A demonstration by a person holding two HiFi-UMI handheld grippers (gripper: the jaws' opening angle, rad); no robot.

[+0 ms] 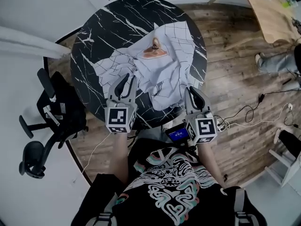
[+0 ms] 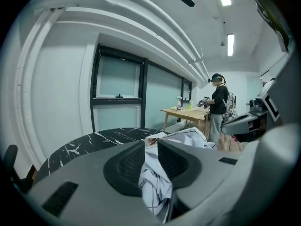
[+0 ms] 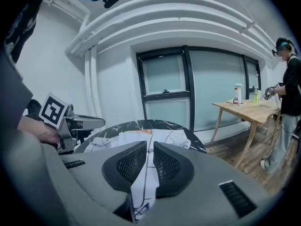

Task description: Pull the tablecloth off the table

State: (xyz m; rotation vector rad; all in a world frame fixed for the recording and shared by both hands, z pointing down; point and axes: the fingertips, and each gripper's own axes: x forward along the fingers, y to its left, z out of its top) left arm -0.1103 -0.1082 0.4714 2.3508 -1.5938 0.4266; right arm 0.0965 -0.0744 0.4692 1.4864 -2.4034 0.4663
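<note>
Just past the person's shirt [image 1: 169,185], the left gripper [image 1: 128,81] and right gripper [image 1: 194,94] sit side by side, jaws slack around folds of tablecloth [image 1: 164,65], not really pinching. The rest is bunched at their 12 o'clock on the table [image 1: 103,32], so I'd say the pull goes toward 6.

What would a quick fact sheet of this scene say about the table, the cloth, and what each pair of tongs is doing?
Table: round, black marble top, on a wooden floor
Tablecloth: white with thin dark lines, crumpled, bunched toward the person's side
Left tongs: slightly apart, a fold of cloth between them
Right tongs: narrowly apart, the cloth's edge between them
Office chair: black, left of the table
</note>
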